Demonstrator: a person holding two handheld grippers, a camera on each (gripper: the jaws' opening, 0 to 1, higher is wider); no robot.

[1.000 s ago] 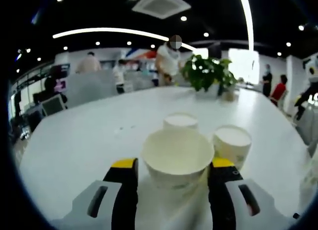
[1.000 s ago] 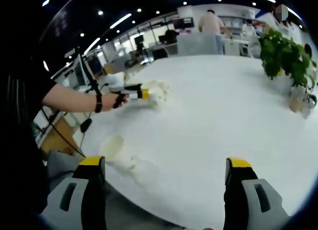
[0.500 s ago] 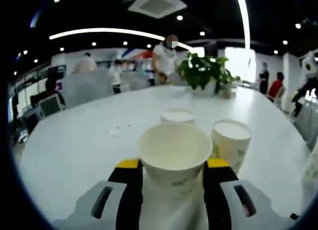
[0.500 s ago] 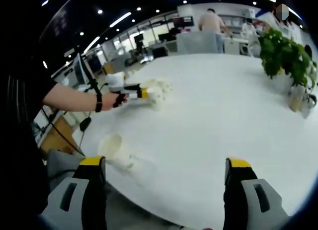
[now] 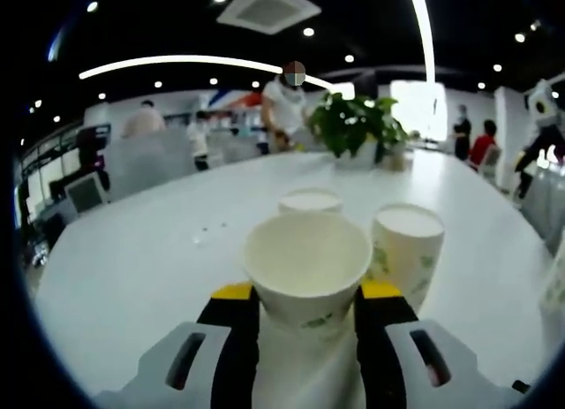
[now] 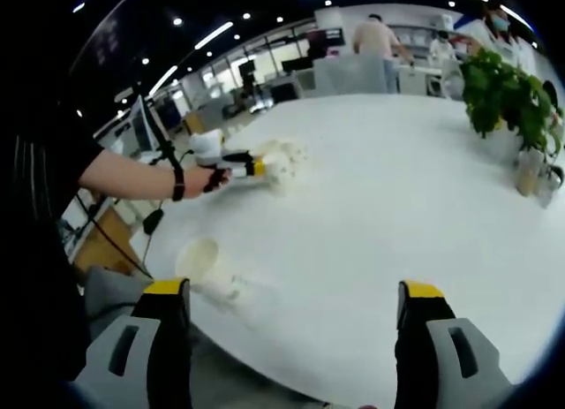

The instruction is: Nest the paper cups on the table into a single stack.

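The white table (image 5: 132, 259) spreads out ahead of my fingers. My left gripper (image 5: 303, 307) is closed on a paper cup (image 5: 307, 266), jaws pressing its lower wall. Two more cups sit just beyond: one (image 5: 405, 250) ahead to the right, one (image 5: 310, 201) straight ahead. My right gripper (image 6: 291, 303) hangs wide open, holding nothing; a lone cup (image 6: 201, 263) lies ahead to its left. These cups look light, thin and easily crushed, so I'd squeeze gently, low on the wall.

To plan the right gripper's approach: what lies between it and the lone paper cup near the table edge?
Right gripper view: bare white table lies between the right gripper and the lone paper cup, nothing else.
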